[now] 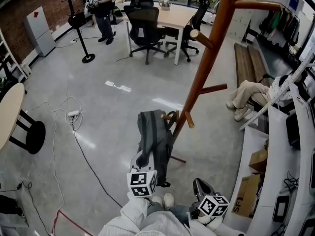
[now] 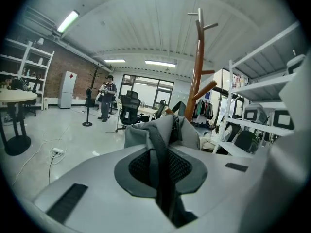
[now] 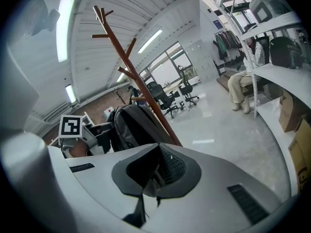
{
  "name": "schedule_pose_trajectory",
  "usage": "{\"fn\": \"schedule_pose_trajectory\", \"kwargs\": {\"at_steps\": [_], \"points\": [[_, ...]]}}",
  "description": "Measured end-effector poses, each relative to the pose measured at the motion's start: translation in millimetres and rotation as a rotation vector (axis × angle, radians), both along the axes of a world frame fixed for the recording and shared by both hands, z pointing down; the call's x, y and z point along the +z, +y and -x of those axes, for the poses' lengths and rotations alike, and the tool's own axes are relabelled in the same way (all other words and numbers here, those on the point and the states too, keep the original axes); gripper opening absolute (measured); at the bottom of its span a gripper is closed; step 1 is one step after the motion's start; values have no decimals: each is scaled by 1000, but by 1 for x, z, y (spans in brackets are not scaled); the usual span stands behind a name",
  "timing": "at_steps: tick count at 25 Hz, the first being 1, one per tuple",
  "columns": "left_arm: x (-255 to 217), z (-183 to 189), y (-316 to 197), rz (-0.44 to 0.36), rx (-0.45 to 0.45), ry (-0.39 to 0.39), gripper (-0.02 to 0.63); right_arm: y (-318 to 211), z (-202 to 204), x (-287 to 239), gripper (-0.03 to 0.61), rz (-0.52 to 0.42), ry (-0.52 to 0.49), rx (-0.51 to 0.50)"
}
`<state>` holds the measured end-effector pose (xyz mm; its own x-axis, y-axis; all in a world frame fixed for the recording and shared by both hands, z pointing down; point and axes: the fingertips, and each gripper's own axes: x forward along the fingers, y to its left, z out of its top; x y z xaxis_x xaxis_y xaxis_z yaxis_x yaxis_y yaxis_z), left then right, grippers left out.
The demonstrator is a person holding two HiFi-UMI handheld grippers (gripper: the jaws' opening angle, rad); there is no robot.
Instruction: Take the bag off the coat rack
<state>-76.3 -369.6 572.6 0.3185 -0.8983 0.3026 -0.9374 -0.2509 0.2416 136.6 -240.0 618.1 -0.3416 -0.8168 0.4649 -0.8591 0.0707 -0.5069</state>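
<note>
Only the left gripper view shows the left hand-held gripper (image 2: 161, 171) clamped on the bag strap (image 2: 154, 139).

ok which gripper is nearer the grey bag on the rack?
Left. The left gripper is shut on the strap of the bag; the right gripper sits to the bag's right in the head view, clear of it.

Light grey sleeves (image 1: 130, 219) fill the head view's 6 o'clock edge. The left gripper (image 2: 161, 166) and right gripper (image 3: 153, 171) have smooth grey shells (image 2: 87, 176), dark mesh pads (image 2: 140, 166), and black-and-white marker cubes (image 1: 142, 183).
</note>
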Motion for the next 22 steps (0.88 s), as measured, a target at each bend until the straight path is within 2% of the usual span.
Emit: {"fn": "schedule_pose_trajectory", "kwargs": {"at_steps": [8,13,22], "points": [[-26,19,1,-21,-54,22,31,-2,6,-13,12,-38,1,-16],[-34,35,13,-28,-79,10,31,0,11,-19,12,-59,11,-28],[-29,51,50,22,-103,53,31,7,35,-18,12,-60,12,-75]]}}
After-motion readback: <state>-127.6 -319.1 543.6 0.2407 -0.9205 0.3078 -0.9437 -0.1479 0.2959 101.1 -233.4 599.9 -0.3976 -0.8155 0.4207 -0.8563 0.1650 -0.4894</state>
